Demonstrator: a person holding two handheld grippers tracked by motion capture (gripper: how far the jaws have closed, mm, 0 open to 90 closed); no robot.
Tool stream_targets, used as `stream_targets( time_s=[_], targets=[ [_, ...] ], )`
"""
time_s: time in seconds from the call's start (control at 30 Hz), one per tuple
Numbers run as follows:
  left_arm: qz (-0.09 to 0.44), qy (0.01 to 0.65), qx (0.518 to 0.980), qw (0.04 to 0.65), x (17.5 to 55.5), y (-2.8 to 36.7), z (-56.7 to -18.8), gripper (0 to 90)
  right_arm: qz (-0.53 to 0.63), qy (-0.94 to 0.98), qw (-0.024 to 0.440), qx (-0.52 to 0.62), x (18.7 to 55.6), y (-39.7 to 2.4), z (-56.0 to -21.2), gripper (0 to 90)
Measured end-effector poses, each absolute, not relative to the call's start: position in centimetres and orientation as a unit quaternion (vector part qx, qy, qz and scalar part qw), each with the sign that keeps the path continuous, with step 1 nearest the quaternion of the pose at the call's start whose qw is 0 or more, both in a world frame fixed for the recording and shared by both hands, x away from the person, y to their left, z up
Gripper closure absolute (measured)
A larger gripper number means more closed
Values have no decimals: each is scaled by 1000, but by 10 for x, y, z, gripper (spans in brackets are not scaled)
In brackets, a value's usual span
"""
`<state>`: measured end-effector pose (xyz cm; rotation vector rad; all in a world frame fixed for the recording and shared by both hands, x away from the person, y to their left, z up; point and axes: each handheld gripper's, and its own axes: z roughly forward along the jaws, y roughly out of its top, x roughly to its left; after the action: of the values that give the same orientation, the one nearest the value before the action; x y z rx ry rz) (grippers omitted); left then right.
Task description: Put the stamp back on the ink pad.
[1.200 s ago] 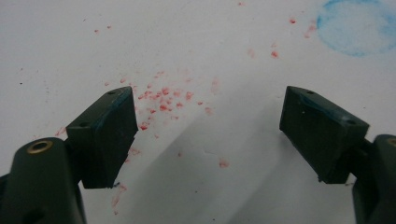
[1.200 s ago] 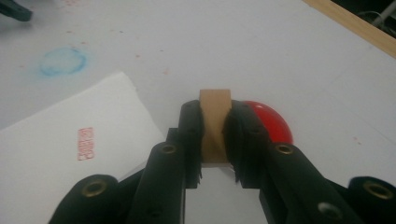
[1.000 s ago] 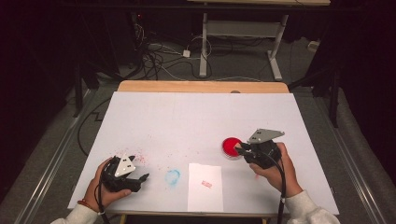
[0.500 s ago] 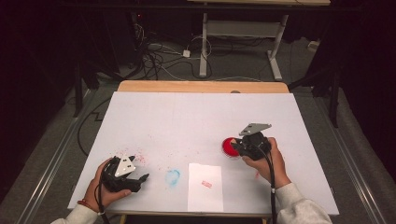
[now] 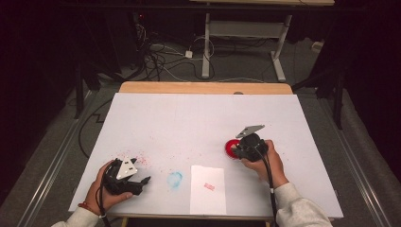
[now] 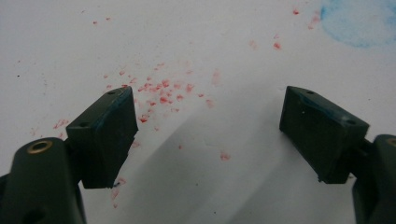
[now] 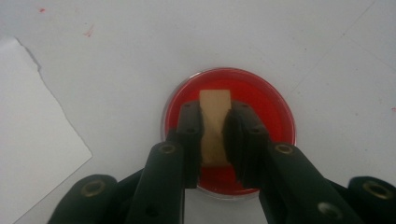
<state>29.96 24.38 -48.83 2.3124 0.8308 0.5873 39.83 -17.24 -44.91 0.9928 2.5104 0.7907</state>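
A round red ink pad (image 7: 273, 109) in a clear dish lies on the white table sheet, right of centre (image 5: 229, 148). My right gripper (image 7: 215, 114) is shut on a small tan wooden block (image 7: 215, 100), whose far end points down at the middle of the pad. Whether the block touches the ink I cannot tell. In the high view the right gripper (image 5: 242, 150) stands over the pad's right side. My left gripper (image 6: 208, 116) is open with nothing between its fingers, low over red specks (image 6: 161, 93). It rests at the front left (image 5: 135, 182).
A white paper sheet (image 5: 208, 198) with a small red stamp mark (image 5: 209, 186) lies at the front centre. A blue smear (image 5: 175, 179) sits between the paper and the left gripper. The paper's torn edge (image 7: 42, 126) lies left of the pad. Cables and table legs lie beyond the far edge.
My right gripper has moved left and down with the block, from beside the red pad to right over it. The left hand has stayed in place.
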Motion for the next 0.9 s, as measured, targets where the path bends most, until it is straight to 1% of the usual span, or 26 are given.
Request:
stream_targets(
  time_s=[0.9],
  targets=[
    [222,314,872,303,298,243,-486,188,284,876,165,354,398,-174,-453,755]
  ],
)
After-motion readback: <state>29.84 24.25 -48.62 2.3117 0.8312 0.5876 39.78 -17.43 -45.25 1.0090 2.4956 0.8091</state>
